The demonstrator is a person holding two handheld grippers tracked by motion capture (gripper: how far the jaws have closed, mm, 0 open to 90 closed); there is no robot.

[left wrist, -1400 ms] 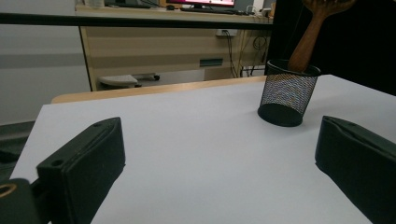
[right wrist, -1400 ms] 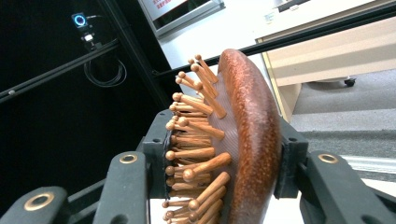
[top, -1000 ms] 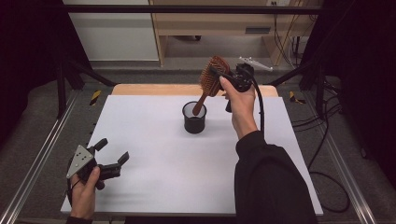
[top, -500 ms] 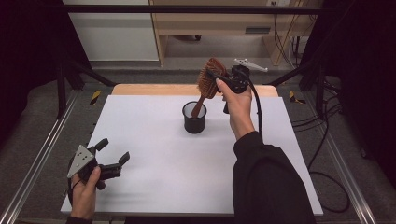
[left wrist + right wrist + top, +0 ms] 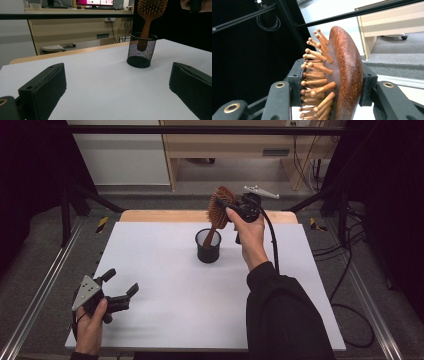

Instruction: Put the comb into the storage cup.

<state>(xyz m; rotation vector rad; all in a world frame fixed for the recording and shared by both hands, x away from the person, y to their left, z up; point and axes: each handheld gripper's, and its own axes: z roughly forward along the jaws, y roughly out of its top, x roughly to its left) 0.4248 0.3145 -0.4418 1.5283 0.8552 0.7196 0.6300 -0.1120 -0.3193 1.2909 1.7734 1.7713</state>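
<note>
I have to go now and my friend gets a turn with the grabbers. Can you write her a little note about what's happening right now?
Right gripper: shut on the head of the wooden hairbrush, one jaw on the bristles, one on the back.
Left gripper: open, holding nothing, low over the near left of the white table.
Hairbrush: handle down inside the black mesh cup, which stands upright toward the far middle of the table.
Done: brush handle is in the cup.
Left: probably lower it until it rests, then let go.

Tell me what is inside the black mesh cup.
The wooden hairbrush stands handle-down in the black mesh cup, its bristled head clamped by the right hand-held gripper. The handle's end shows through the mesh; the cup's floor is hard to make out.
</note>
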